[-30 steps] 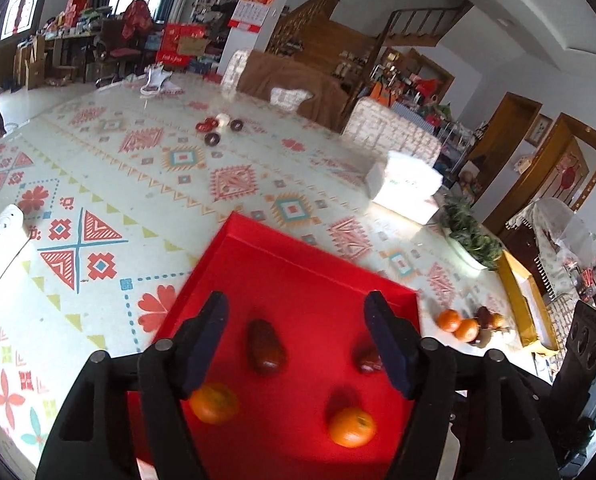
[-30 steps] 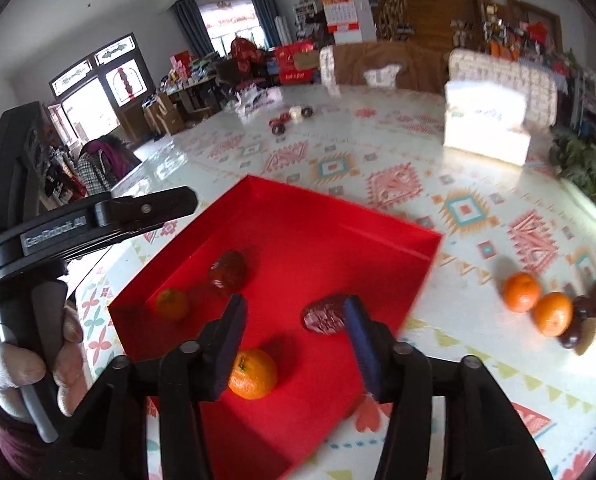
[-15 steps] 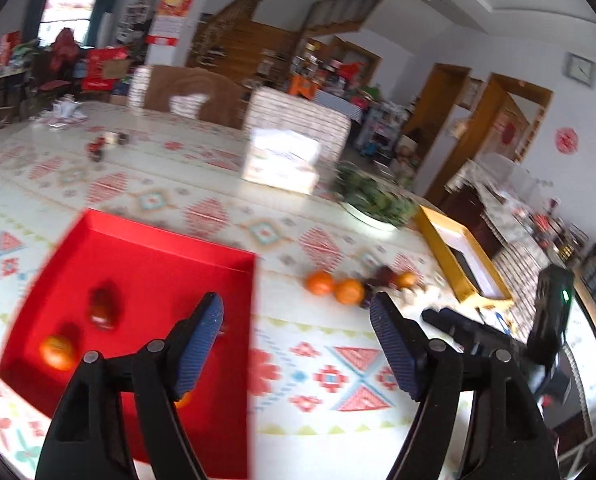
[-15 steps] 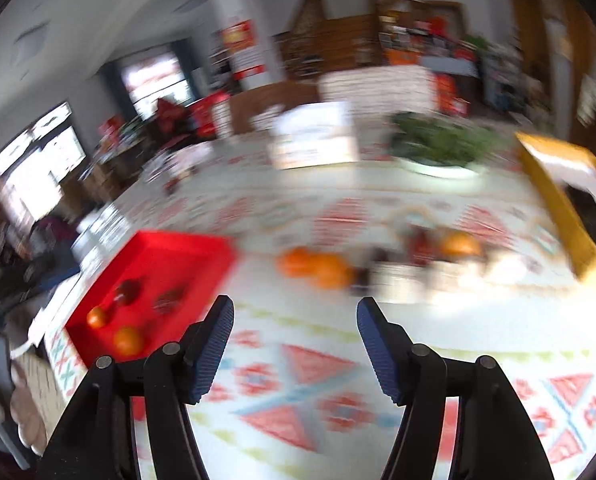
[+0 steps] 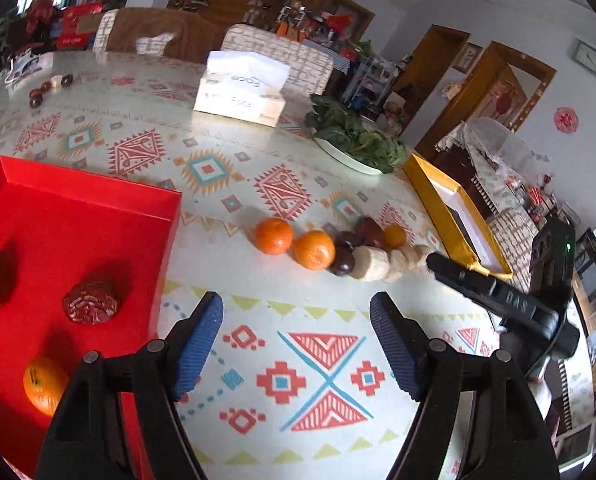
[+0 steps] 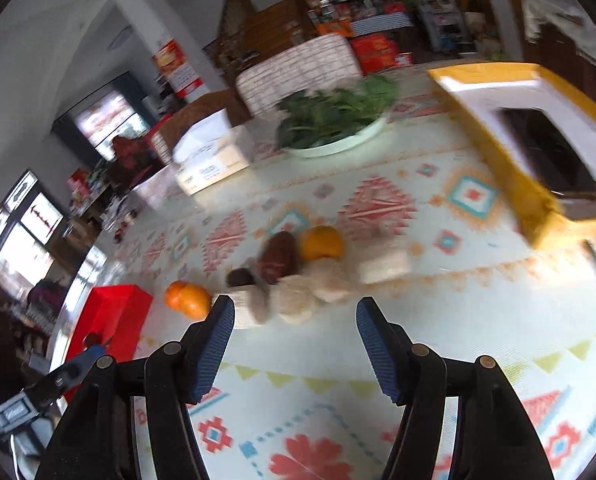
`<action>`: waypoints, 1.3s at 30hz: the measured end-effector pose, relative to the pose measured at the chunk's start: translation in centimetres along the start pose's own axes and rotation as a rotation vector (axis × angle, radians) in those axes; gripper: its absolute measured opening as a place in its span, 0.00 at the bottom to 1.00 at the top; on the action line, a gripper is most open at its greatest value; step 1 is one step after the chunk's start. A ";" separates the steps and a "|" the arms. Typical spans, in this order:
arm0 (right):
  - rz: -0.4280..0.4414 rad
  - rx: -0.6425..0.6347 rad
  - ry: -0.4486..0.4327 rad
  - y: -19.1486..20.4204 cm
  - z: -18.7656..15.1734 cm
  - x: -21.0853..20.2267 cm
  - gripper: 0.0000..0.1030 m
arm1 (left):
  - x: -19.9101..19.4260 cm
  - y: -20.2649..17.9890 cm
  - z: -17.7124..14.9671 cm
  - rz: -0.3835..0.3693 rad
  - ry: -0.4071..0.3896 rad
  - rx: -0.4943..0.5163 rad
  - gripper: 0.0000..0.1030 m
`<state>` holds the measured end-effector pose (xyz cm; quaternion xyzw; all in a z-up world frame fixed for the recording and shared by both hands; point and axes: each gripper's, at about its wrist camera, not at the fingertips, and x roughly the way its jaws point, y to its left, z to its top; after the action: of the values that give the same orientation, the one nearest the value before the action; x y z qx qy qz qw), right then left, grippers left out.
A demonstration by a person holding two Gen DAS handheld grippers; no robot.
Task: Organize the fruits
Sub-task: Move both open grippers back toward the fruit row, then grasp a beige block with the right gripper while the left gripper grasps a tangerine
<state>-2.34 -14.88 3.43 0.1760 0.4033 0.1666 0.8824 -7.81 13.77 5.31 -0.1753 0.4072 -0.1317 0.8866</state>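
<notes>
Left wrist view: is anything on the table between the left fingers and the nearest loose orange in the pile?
Nothing visible. Only bare patterned tablecloth lies between the open left gripper and the nearest orange. The red tray sits off to the left, and a second orange lies beside the first on the right.

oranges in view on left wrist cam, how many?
4. One in the red tray at its near edge; two side by side on the table right of the tray; a smaller one behind the pile. More may be hidden.
</notes>
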 end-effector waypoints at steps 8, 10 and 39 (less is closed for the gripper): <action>-0.003 -0.156 0.062 4.8 0.1 4.3 0.61 | -0.6 2.0 1.3 0.007 -0.028 -0.051 0.73; -0.020 -0.177 0.068 5.4 0.1 5.1 0.58 | -0.6 2.2 1.5 0.007 -0.031 -0.053 0.73; -0.033 -0.159 0.075 4.0 -3.2 3.5 0.32 | 9.6 -0.2 5.7 0.206 0.128 0.063 0.49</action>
<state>-3.25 -9.24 0.98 0.0925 0.4246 0.1899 0.8804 2.66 11.15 2.35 -0.0959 0.4745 -0.0638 0.8727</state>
